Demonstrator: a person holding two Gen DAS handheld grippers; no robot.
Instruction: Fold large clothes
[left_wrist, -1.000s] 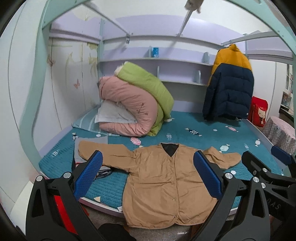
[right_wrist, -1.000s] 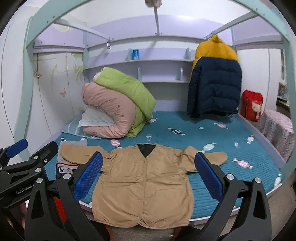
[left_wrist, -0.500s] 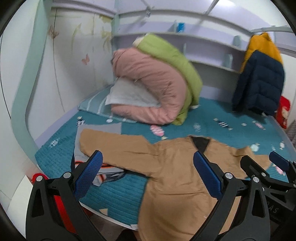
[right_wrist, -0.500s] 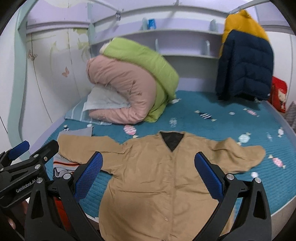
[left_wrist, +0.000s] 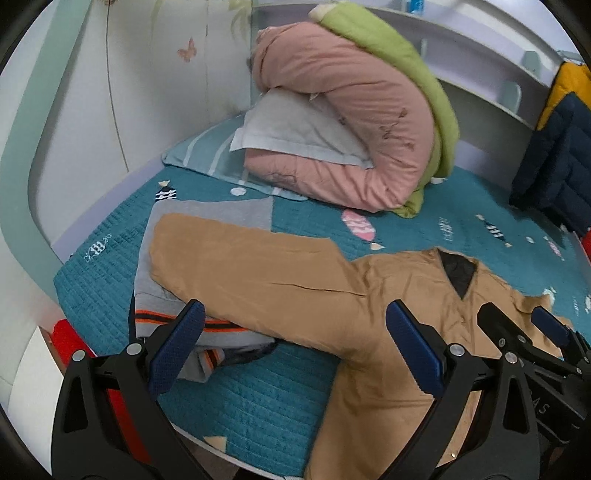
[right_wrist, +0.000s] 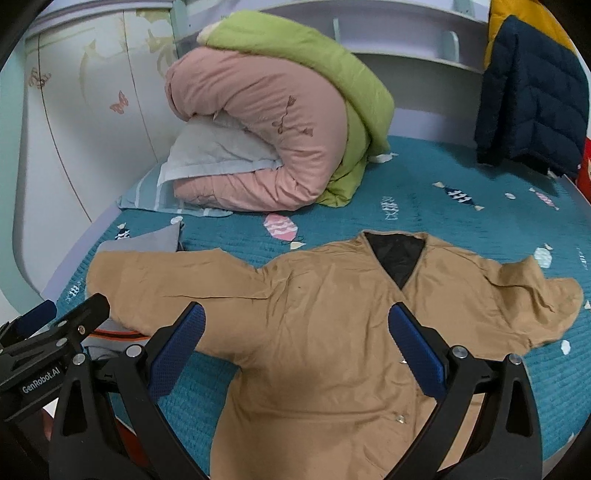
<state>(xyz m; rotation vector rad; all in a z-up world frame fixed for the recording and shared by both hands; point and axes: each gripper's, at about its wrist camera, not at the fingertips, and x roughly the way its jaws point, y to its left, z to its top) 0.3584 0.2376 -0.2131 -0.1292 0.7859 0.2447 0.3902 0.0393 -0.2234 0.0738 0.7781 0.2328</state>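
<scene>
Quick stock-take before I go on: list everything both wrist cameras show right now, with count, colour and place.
tan coat: one, tan with dark lining, spread flat on the near part of the bed, hem over the edge
grey garment: one, grey with orange stripes, under the coat's outstretched sleeve
quilts: two, pink and green, rolled together at the back left
pillow: one, pale blue-white, tucked in the roll
bedspread: one, teal with candy print
puffer jacket: one, navy and yellow, hanging at the back right
shelf: one, lilac, on the back wall
left gripper: one, black with blue pads, open above the sleeve
right gripper: one, same colours, open above the coat's body
</scene>
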